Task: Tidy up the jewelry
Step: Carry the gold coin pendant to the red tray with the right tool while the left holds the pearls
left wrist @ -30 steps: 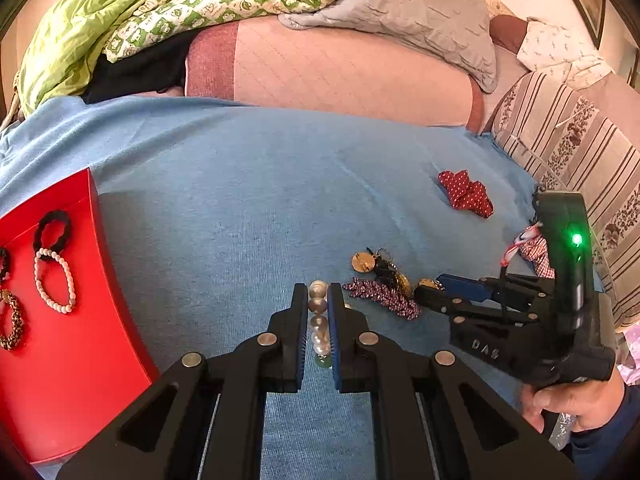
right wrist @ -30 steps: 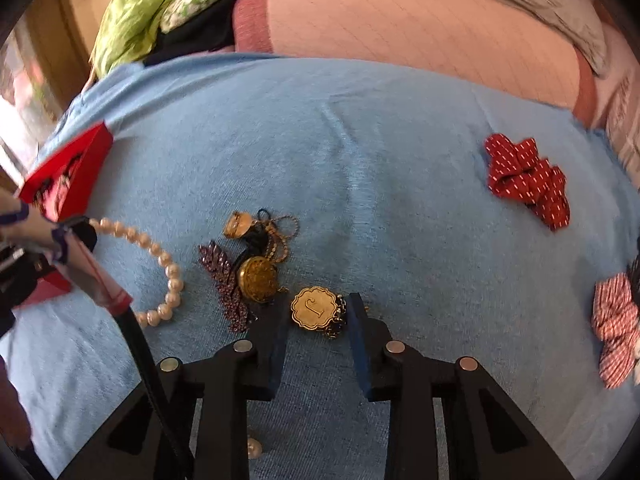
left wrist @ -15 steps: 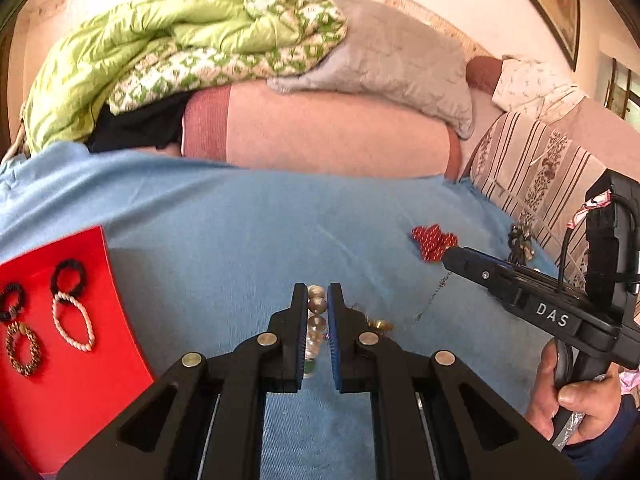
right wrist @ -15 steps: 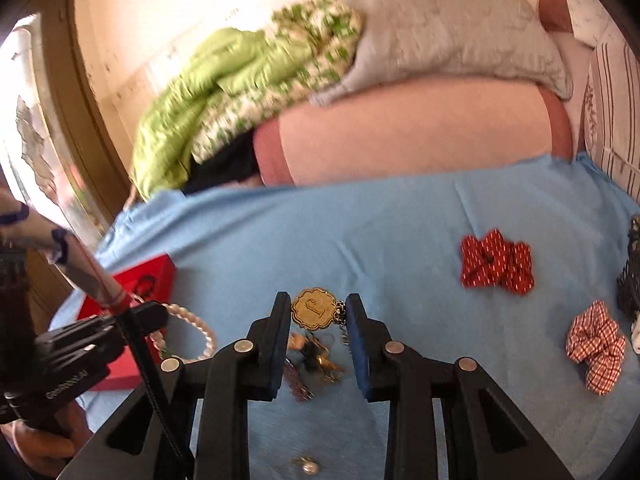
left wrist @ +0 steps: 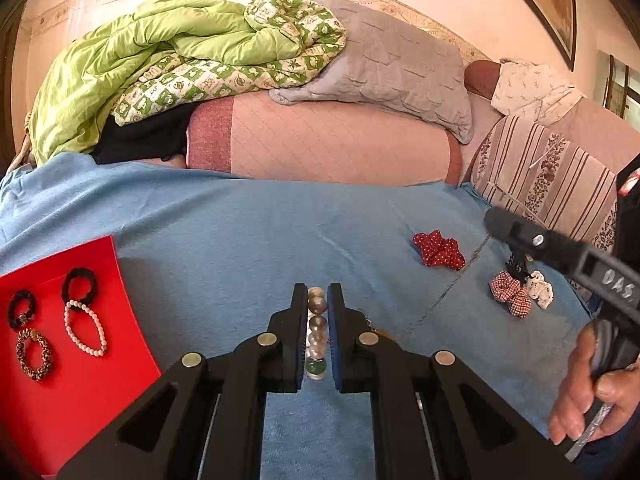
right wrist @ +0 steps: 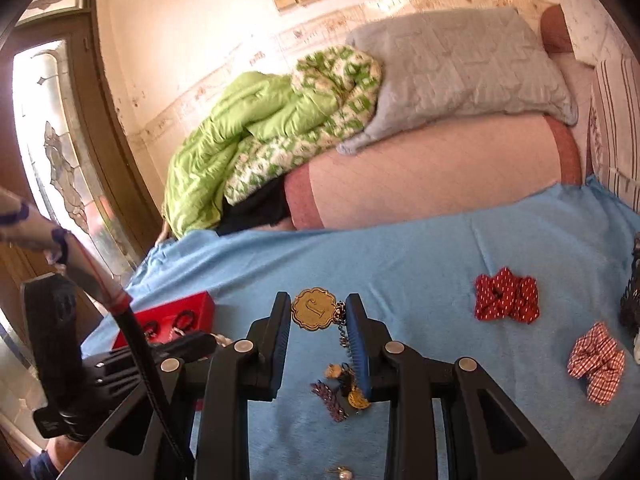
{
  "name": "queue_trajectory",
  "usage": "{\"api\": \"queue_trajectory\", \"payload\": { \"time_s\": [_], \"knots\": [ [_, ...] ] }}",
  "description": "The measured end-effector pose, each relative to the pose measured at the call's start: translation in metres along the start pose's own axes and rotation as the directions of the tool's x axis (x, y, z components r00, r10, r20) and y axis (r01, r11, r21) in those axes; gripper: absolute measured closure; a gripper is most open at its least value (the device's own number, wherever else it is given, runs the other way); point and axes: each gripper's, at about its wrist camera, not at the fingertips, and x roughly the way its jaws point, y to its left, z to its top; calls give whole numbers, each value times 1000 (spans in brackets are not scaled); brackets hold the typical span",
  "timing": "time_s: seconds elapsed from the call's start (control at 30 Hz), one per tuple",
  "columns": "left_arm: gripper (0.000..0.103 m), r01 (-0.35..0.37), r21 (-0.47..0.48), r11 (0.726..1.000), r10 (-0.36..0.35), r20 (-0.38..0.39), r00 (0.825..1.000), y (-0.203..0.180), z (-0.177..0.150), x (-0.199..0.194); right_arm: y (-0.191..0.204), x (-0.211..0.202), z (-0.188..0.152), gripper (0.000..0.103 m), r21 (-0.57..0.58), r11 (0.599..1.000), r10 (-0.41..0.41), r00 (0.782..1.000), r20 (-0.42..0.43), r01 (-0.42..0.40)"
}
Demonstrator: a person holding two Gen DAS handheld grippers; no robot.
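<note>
My left gripper [left wrist: 318, 300] is shut on a string of large pearl beads [left wrist: 317, 322], lifted above the blue sheet. To its left lies a red tray [left wrist: 80, 392] with a white bead bracelet [left wrist: 85, 327], two black bands and a brown bracelet. My right gripper [right wrist: 318, 312] is shut on a gold medallion [right wrist: 313, 310] whose chain [right wrist: 341, 330] dangles beside the right finger. Below it on the sheet lies a heap of jewelry [right wrist: 342, 390]. In the right wrist view the left gripper [right wrist: 192, 344] appears at lower left, in front of the red tray [right wrist: 168, 316].
A red dotted scrunchie [right wrist: 506, 294], a checked scrunchie [right wrist: 596, 362] and a small white one [left wrist: 540, 289] lie on the sheet at right. A loose pearl earring [right wrist: 342, 472] lies near the front. Pillows and a green quilt [left wrist: 160, 56] are piled at the back.
Both grippers rose off the sheet and tilted up. The right one lifted the gold medallion with it; the left one carried the pearl string up.
</note>
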Motion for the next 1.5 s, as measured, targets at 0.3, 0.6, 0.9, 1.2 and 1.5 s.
{"api": "queue_trajectory", "payload": {
  "time_s": [0.3,0.6,0.9,1.2,1.5],
  "knots": [
    [94,-3,28,1000,2,22,1000,-2,0,-30,26,-26,12,73,-32,998,62,997,43,-60],
    [94,-33,7,999,32,74,997,16,1,-77,50,-28,9,73,-54,994,101,994,31,-100],
    [94,-81,-75,994,90,124,988,66,3,-112,96,-18,5,73,-104,980,171,985,-10,-171],
    [94,-164,-181,970,188,124,974,127,-7,-133,166,12,-3,73,-134,941,297,949,-105,-309],
    [94,-220,-316,923,236,11,972,197,-34,-117,227,81,-23,73,-120,919,338,907,-251,-375]
  ]
}}
